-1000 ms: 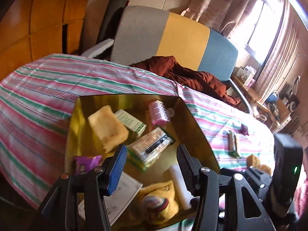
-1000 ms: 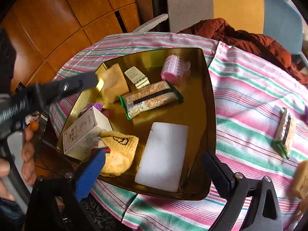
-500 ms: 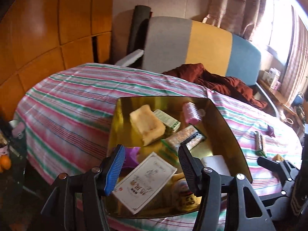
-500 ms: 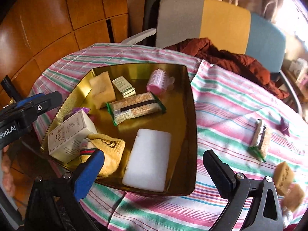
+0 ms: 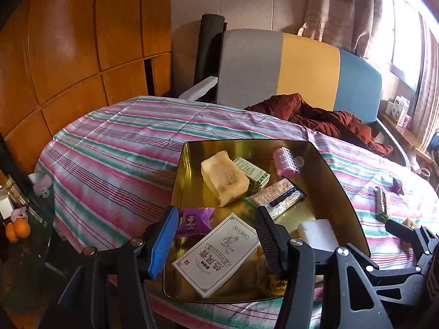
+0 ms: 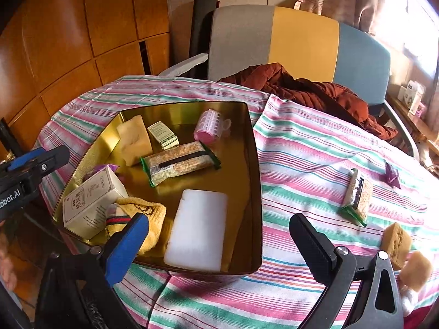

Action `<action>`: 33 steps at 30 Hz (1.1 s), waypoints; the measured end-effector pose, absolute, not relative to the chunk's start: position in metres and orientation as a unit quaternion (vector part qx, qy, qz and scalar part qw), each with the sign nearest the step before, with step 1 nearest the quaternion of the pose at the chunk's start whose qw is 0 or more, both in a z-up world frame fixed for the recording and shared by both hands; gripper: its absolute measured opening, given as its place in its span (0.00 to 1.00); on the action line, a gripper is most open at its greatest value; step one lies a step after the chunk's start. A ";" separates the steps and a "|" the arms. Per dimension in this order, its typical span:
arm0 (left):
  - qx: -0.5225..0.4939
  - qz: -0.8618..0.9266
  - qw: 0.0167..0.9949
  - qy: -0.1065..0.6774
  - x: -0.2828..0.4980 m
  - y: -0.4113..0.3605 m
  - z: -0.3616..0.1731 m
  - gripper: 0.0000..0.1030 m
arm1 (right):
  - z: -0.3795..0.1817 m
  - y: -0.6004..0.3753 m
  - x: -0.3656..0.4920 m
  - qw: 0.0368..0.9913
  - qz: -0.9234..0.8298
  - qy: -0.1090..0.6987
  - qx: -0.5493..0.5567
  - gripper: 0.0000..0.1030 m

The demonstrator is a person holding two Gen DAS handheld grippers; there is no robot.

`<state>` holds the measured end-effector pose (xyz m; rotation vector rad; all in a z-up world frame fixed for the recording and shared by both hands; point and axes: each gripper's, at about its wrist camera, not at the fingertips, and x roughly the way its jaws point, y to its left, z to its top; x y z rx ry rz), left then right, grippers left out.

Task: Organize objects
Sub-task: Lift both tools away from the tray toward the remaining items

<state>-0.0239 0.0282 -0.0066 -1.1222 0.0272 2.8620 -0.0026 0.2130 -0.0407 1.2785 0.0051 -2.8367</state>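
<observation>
Both my grippers, left and right, hang wide and empty while the snack bar lies on the cloth beside the tray; it looks light, crinkly and crushable, so I'd pinch gently across its middle.

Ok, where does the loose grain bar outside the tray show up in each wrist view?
Left wrist: grain bar at far right, on the striped cloth past the gold tray's right wall.
Right wrist: grain bar right of centre, on the cloth.
Shared landmark: the purple paper piece just beyond it.
</observation>
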 end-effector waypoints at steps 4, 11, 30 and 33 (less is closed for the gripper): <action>-0.362 0.931 0.034 0.020 -0.020 0.032 -0.005 0.57 | -0.040 0.214 0.000 0.012 -0.914 0.003 0.406 1.00; -0.356 0.933 0.039 0.040 -0.015 0.041 -0.003 0.57 | -0.038 0.220 0.004 0.007 -0.917 0.000 0.398 1.00; -0.359 0.927 0.071 0.086 -0.007 0.071 -0.003 0.57 | -0.039 0.261 0.005 -0.019 -0.917 -0.029 0.397 1.00; -0.363 0.924 0.081 0.092 -0.007 0.076 -0.005 0.57 | -0.036 0.278 0.004 -0.032 -0.916 -0.036 0.398 1.00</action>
